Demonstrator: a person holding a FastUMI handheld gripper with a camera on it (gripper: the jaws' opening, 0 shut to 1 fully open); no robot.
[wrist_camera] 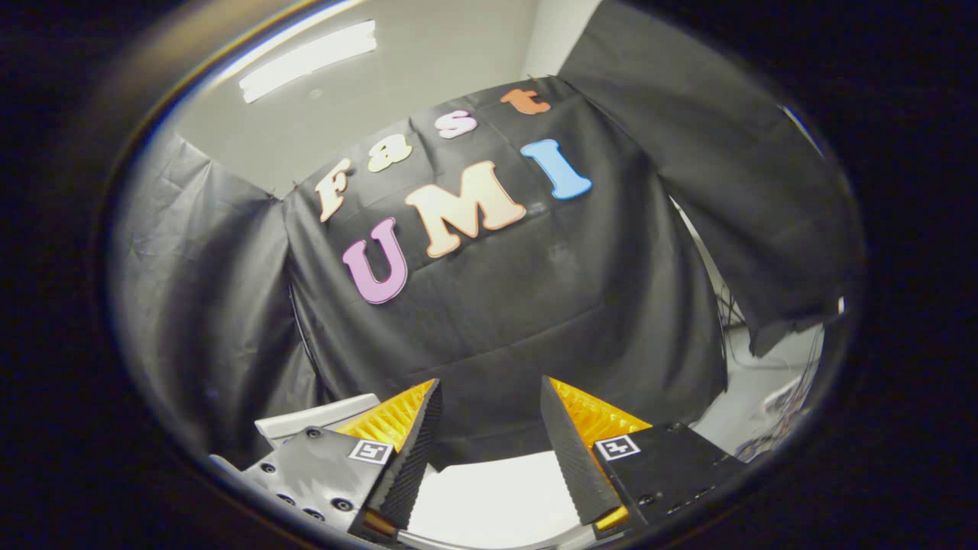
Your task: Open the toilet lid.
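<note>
Gripper (489, 435) tilted up, looking mostly at the black cloth wall (535, 305) and the ceiling with its strip light (309, 59). Jaws released, a clear gap between the two fingers (416, 451), nothing pinched.

Toilet lid (497, 496): the white flat surface low down between the fingers and just beneath them, near edge running across the gap. Looks closed or close to it, but too little of it shows to be sure. Grey-white piece (321, 416) beside the left finger, probably part of the toilet, can't tell which part.

Why held like this: fingers spread and straddling the lid edge, likely so one finger can get under the rim or the pair can pinch it before lifting. The upward tilt suits a lift-and-swing toward the wall, my guess only.

Stage: approach/pre-grasp, lid not yet raised as far as I can judge. Next move needs fingers lower onto the edge; risk is slipping off the smooth white surface
</note>
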